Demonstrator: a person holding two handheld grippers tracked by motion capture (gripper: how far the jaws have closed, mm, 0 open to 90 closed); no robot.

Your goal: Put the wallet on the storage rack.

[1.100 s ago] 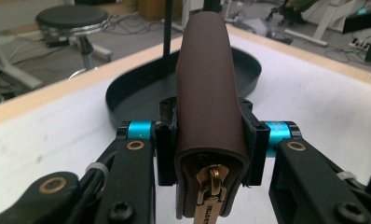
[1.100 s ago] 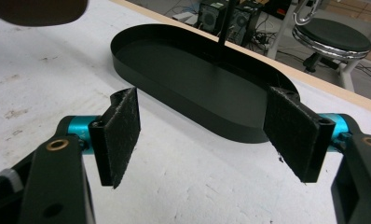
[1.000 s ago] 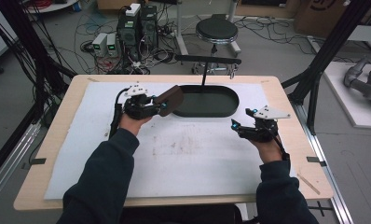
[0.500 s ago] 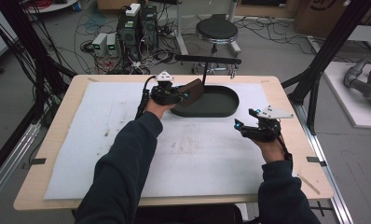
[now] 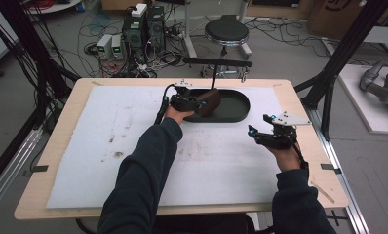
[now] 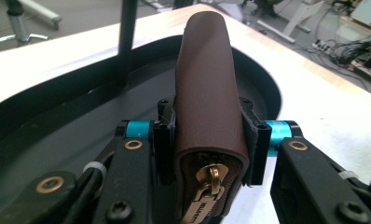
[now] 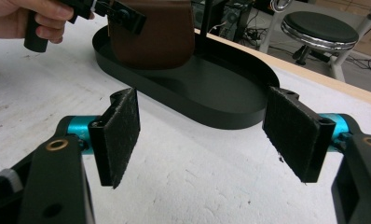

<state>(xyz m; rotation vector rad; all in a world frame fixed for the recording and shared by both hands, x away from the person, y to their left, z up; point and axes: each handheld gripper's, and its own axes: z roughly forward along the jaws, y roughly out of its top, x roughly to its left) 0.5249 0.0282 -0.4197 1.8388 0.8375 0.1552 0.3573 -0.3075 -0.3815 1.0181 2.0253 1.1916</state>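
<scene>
Brown leather pouch (image 5: 210, 102) sits pinched in the left gripper (image 5: 200, 103) over the black oval tray (image 5: 236, 108) at twelve o'clock on the table (image 5: 60, 117); the right gripper (image 5: 260, 135) hovers at three o'clock. Left gripper view: jaws clamp the pouch (image 6: 208, 93), zipper pull (image 6: 210, 179) nearest. Right gripper view: jaws spread wide, facing the tray (image 7: 230, 93).

A round black stool (image 5: 226, 30) and computer boxes (image 5: 143, 24) among cables are seen on the floor beyond the table
</scene>
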